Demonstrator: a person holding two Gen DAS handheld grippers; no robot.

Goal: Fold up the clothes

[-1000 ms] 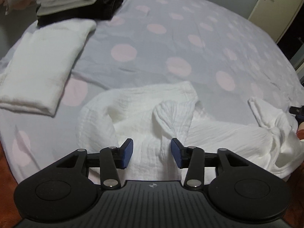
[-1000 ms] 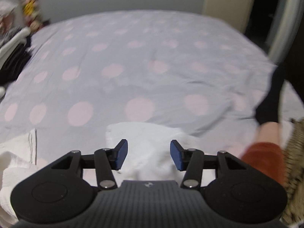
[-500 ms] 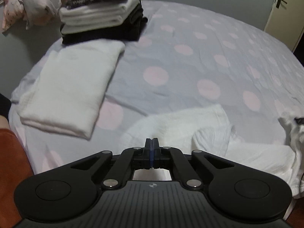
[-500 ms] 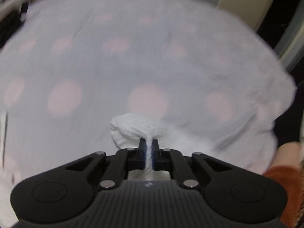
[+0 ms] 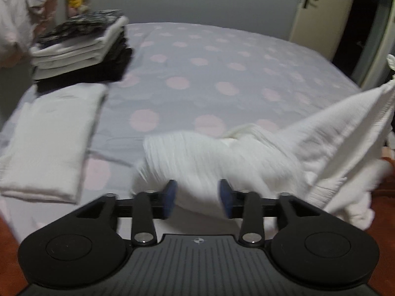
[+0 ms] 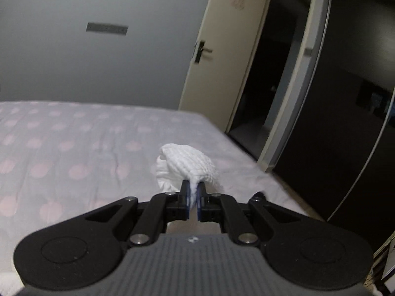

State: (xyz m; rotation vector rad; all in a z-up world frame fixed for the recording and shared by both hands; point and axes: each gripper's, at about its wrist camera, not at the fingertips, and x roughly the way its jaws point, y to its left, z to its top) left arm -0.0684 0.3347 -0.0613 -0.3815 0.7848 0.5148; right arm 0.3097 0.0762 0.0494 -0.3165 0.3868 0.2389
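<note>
A crumpled white garment [image 5: 222, 155] lies on the near part of the spotted bed [image 5: 197, 74]. Its right side is pulled up taut toward the top right of the left wrist view. My left gripper [image 5: 198, 198] hovers just above the near edge of the garment. Its jaws are opening, with blurred cloth showing between the blue pads, which do not press on it. My right gripper [image 6: 195, 194] is shut on a bunched corner of the white garment [image 6: 187, 162], held up in the air above the bed [image 6: 74, 148].
A folded white cloth [image 5: 51, 143] lies at the bed's left. Behind it stands a stack of folded clothes [image 5: 81, 49], with a heap of soft things [image 5: 19, 12] beyond. A cream door [image 6: 217, 61] and a dark doorway [image 6: 271, 74] stand past the bed's right edge.
My left gripper shut and has opened again, slightly higher. My right gripper closed on the garment's corner and lifted it well up, tilting toward the door. The garment's right side rose.
</note>
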